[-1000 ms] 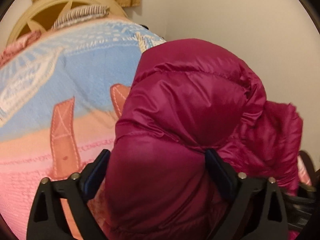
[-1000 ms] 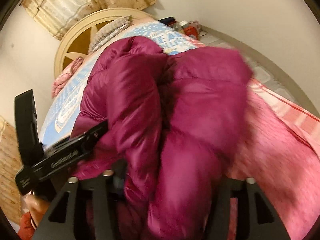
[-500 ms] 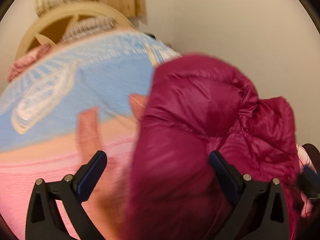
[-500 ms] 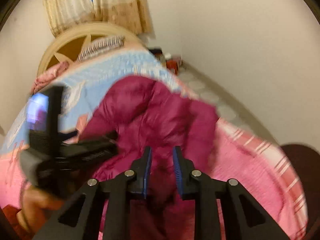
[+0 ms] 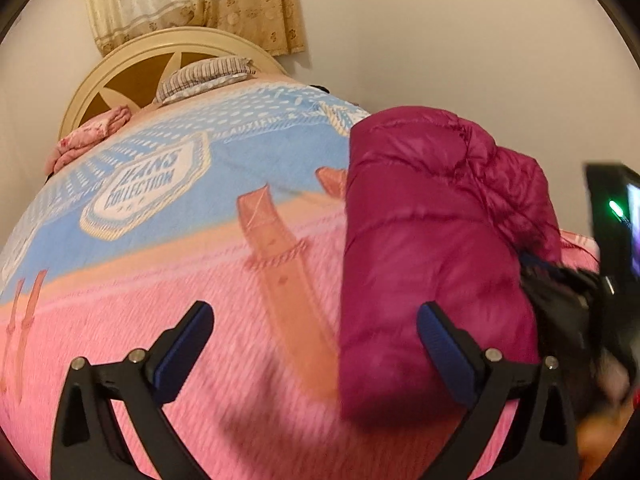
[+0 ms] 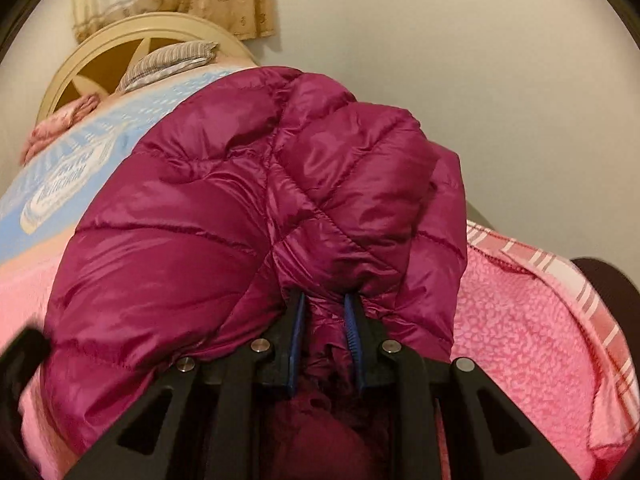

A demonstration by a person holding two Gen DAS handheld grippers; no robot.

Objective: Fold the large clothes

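A magenta quilted puffer jacket (image 6: 224, 216) lies bunched on the bed. My right gripper (image 6: 324, 308) is shut on a fold of its fabric at the near edge. In the left wrist view the jacket (image 5: 432, 248) sits to the right of centre. My left gripper (image 5: 312, 320) is open and empty over the pink blanket, its right finger beside the jacket's left edge. The right gripper's body (image 5: 612, 264) shows at the far right of that view.
The bed is covered by a pink and blue blanket (image 5: 168, 264) with a "Jeans Collection" print. A striped pillow (image 5: 204, 76) and a pink cloth (image 5: 92, 136) lie by the cream headboard (image 5: 132, 64). A wall runs along the right side.
My left gripper let go of the jacket, opened and moved left off it. My right gripper closed on a fold of the jacket and moved in close.
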